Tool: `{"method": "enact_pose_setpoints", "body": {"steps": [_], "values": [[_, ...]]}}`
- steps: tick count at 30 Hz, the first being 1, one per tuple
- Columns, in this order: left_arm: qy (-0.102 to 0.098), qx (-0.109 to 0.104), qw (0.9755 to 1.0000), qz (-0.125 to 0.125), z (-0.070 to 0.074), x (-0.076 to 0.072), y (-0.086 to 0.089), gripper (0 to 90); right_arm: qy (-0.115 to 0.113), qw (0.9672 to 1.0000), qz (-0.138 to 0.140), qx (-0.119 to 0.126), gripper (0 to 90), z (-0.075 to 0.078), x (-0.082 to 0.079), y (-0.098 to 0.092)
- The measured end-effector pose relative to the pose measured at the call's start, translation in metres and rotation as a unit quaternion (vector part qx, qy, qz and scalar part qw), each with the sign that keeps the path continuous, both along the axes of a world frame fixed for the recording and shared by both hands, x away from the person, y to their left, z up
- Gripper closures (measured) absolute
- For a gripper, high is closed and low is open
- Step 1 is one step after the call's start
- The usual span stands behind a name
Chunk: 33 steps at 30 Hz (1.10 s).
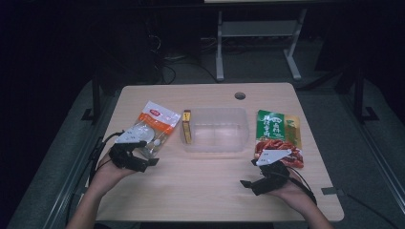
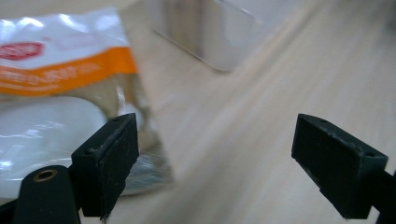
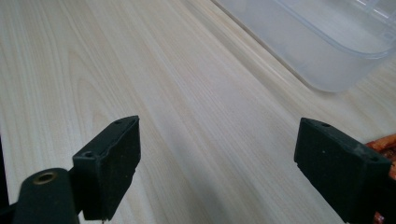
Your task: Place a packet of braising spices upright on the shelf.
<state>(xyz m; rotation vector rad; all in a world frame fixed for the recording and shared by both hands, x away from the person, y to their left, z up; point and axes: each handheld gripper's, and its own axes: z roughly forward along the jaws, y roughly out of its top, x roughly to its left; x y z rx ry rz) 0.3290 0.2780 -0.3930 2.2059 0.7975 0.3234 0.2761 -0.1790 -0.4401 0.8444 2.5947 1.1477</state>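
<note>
My left gripper hovers at the near end of a white and orange snack bag, and its jaws stand open. In the left gripper view the bag lies behind the left jaw, with bare table between the open fingers of the gripper. My right gripper is open over bare wood, just left of a red snack packet. In the right gripper view nothing lies between the fingers of the gripper, and the red packet peeks in beside the right jaw.
A clear plastic container stands mid-table, seen also in both gripper views. A slim yellow box lies along its left side. A green packet lies right of it, above the red one. A round hole marks the far edge.
</note>
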Motion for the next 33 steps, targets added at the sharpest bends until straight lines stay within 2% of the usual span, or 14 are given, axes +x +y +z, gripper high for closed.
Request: {"method": "enact_pose_setpoints", "body": {"steps": [1,7,10,16,18,22,23,25,27,28,29,30,31,33], "values": [[-0.006,0.004,0.9999,0.014,0.004,0.007,0.005,14.3,0.000,1.0000,0.001,-0.001,14.3,0.000,0.000,0.000],[-0.017,0.011,0.9986,0.049,0.008,0.029,0.019,14.3,0.001,1.0000,0.004,-0.004,14.3,-0.001,0.000,0.001],[-0.016,0.004,0.9984,0.054,0.008,0.034,0.020,14.3,0.001,1.0000,0.004,-0.003,14.3,-0.001,0.000,0.001],[-0.015,0.010,0.9991,0.040,0.006,0.038,0.009,14.3,0.000,0.9999,-0.006,-0.014,15.1,0.001,0.002,-0.006],[-0.013,0.013,0.9991,0.038,0.003,0.037,0.006,14.3,0.001,0.9996,-0.021,-0.018,15.7,0.001,0.006,-0.013],[-0.002,-0.003,0.9996,0.029,-0.003,0.036,0.004,14.3,-0.001,0.9979,-0.064,-0.009,21.1,0.003,0.020,-0.035],[-0.002,-0.003,0.9996,0.029,-0.003,0.036,0.004,14.3,-0.001,0.9979,-0.064,-0.009,21.1,0.003,0.020,-0.035],[0.007,-0.010,0.9996,0.026,-0.006,0.033,0.002,14.3,-0.009,0.9955,-0.094,-0.008,31.5,0.004,0.028,-0.047],[0.007,-0.011,0.9996,0.023,-0.007,0.033,0.002,14.3,-0.010,0.9943,-0.106,-0.005,43.2,0.004,0.033,-0.055],[0.012,-0.014,0.9995,0.025,-0.008,0.032,0.001,14.3,-0.010,0.9943,-0.106,-0.005,43.2,0.004,0.033,-0.055],[0.010,-0.007,0.9998,0.018,-0.008,0.031,0.001,14.3,-0.010,0.9924,-0.122,-0.017,55.6,0.002,0.039,-0.061],[0.010,-0.010,0.9998,0.017,-0.009,0.029,0.000,14.3,-0.010,0.9924,-0.122,-0.017,55.6,0.002,0.039,-0.061],[0.013,-0.015,0.9997,0.016,-0.010,0.027,-0.001,14.3,-0.005,0.9907,-0.134,-0.021,67.4,0.000,0.045,-0.067],[0.015,-0.020,0.9996,0.013,-0.011,0.024,-0.002,14.3,-0.007,0.9898,-0.141,-0.024,72.3,-0.001,0.049,-0.070]]}}
